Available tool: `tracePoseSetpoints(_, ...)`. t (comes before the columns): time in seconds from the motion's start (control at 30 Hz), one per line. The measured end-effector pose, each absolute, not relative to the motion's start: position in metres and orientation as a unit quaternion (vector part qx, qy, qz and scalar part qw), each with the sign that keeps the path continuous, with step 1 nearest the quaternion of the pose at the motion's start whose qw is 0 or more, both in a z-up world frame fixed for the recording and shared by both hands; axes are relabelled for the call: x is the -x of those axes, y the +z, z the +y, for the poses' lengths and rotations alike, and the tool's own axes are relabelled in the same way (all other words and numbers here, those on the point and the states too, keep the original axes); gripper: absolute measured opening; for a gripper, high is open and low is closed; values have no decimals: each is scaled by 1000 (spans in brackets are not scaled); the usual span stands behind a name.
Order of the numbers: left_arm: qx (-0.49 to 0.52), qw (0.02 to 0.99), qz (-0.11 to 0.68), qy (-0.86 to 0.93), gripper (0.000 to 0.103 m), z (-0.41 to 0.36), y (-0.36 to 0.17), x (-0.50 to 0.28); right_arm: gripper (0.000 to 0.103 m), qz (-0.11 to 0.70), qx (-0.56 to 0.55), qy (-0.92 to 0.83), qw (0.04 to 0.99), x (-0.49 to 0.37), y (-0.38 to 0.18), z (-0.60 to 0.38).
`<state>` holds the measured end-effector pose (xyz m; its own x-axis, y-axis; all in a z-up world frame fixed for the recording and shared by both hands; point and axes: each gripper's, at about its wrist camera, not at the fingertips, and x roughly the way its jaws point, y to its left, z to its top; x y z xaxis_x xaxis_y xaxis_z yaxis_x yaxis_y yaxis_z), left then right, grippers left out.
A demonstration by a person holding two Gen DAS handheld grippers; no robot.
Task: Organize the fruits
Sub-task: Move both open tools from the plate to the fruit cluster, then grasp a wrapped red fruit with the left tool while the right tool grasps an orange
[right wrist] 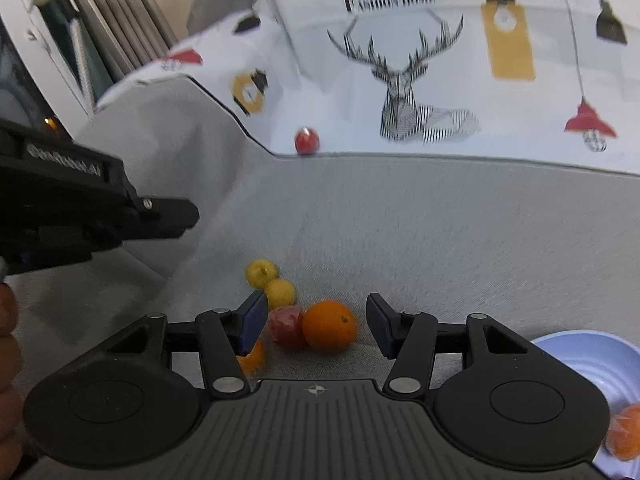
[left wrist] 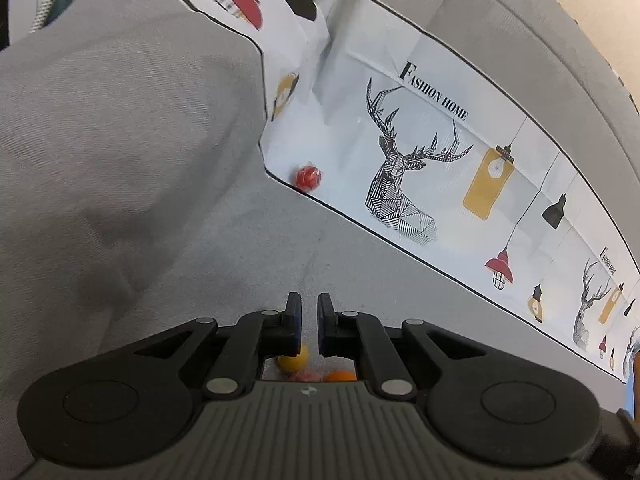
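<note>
In the right wrist view my right gripper [right wrist: 317, 322] is open and empty, above a cluster of fruit on a grey sofa seat: an orange [right wrist: 329, 326], a red fruit [right wrist: 287, 326], two yellow fruits [right wrist: 262, 273] [right wrist: 281, 293] and another orange [right wrist: 252, 356] partly hidden behind the left finger. A small red fruit [right wrist: 307, 141] lies farther back by the printed cover. My left gripper [left wrist: 309, 304] is nearly shut and empty; its body shows at the left of the right wrist view [right wrist: 96, 216]. A yellow fruit [left wrist: 294, 358] peeks beneath it, and the small red fruit [left wrist: 308, 178] lies ahead.
A light blue bowl [right wrist: 580, 356] at the lower right holds an orange fruit [right wrist: 628, 432]. A white cover printed with deer and lamps [right wrist: 400, 80] drapes the sofa back. A grey cushion [left wrist: 120, 140] rises at the left.
</note>
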<state>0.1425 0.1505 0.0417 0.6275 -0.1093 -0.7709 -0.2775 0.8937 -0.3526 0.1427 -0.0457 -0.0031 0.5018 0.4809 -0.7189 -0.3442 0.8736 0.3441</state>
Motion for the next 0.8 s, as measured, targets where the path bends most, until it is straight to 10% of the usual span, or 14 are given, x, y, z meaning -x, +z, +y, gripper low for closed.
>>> tracePoseSetpoints(0.8,52,914,398,65,63,130,-32,-313,33,472,-13,254,844,-156,-26,-32)
